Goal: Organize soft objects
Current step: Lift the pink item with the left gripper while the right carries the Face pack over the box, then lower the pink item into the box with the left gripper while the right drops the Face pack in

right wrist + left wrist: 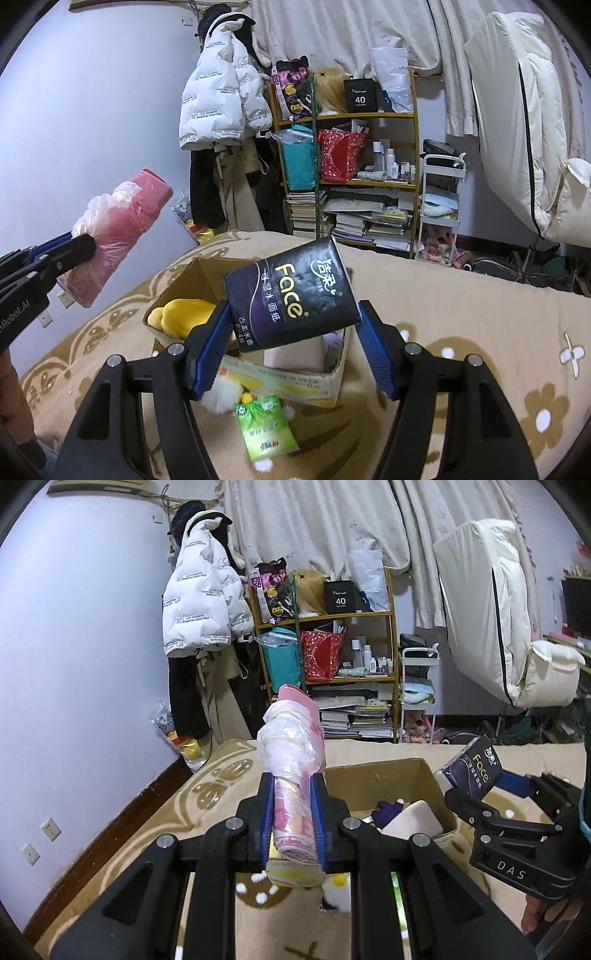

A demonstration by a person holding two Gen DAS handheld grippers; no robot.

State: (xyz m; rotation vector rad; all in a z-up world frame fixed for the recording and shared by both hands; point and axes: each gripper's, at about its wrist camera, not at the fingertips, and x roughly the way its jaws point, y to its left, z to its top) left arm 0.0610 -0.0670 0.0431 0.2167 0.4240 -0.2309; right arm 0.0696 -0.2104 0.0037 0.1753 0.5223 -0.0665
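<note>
My left gripper [292, 780] is shut on a pink soft pack wrapped in a clear plastic bag [291, 738], held up in the air left of the box. From the right wrist view the same pink pack [118, 229] sticks out of the left gripper [79, 240]. My right gripper [291, 308] is shut on a black "Face" tissue pack [291, 291], held above an open cardboard box [280, 380]. Inside the box lie a yellow plush [184, 314] and a pale pink cushion [295, 354]. A green tissue pack [267, 432] and a white fluffy toy [221, 395] lie in front of the box.
The box stands on a beige flower-patterned blanket [461, 332]. Behind it are a crowded wooden shelf [347, 118], a white trolley [443, 192], a hanging white puffer coat [218, 103] and a folded white mattress [524, 129]. The wall is close on the left.
</note>
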